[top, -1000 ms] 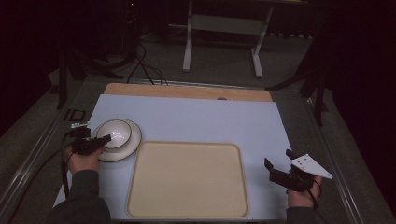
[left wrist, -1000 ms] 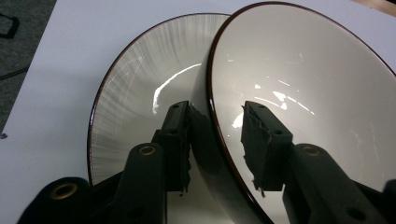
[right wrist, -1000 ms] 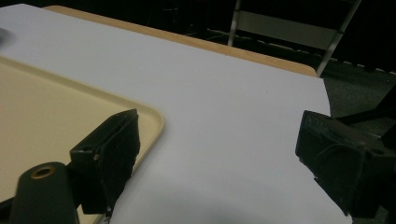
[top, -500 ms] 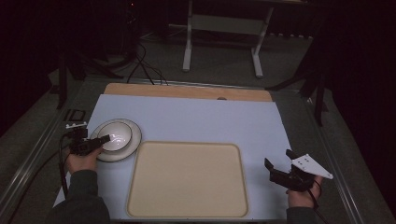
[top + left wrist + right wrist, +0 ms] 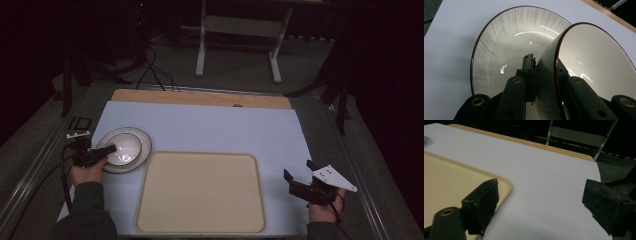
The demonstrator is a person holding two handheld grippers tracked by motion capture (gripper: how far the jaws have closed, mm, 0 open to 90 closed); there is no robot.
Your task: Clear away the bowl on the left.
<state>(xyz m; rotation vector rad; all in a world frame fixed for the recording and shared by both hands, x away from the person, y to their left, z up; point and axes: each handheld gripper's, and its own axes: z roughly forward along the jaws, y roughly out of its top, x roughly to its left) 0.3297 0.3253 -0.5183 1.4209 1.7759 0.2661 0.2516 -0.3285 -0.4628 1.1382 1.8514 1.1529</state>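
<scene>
A white bowl (image 5: 128, 151) (image 5: 594, 65) with a dark rim stands in a larger white plate (image 5: 144, 139) (image 5: 506, 42) at the table's left. My left gripper (image 5: 109, 148) (image 5: 544, 62) reaches in from the plate's near-left side. Its jaws have just been closing and are shut on the bowl's rim, one jaw on each side of the wall. In the left gripper view the bowl sits tilted against the plate. At the right, my right gripper (image 5: 299, 170) (image 5: 541, 192) hovers open beside the tray, with only bare table between its jaws.
A beige tray (image 5: 200, 192) (image 5: 454, 175) with nothing in it lies at the near middle of the pale table sheet (image 5: 215, 125). A wooden strip (image 5: 200, 97) runs along the far edge. A metal stand (image 5: 240, 30) and cables lie on the floor beyond.
The left gripper's jaws have closed in on the bowl's rim. Both hands have stayed where they were.
</scene>
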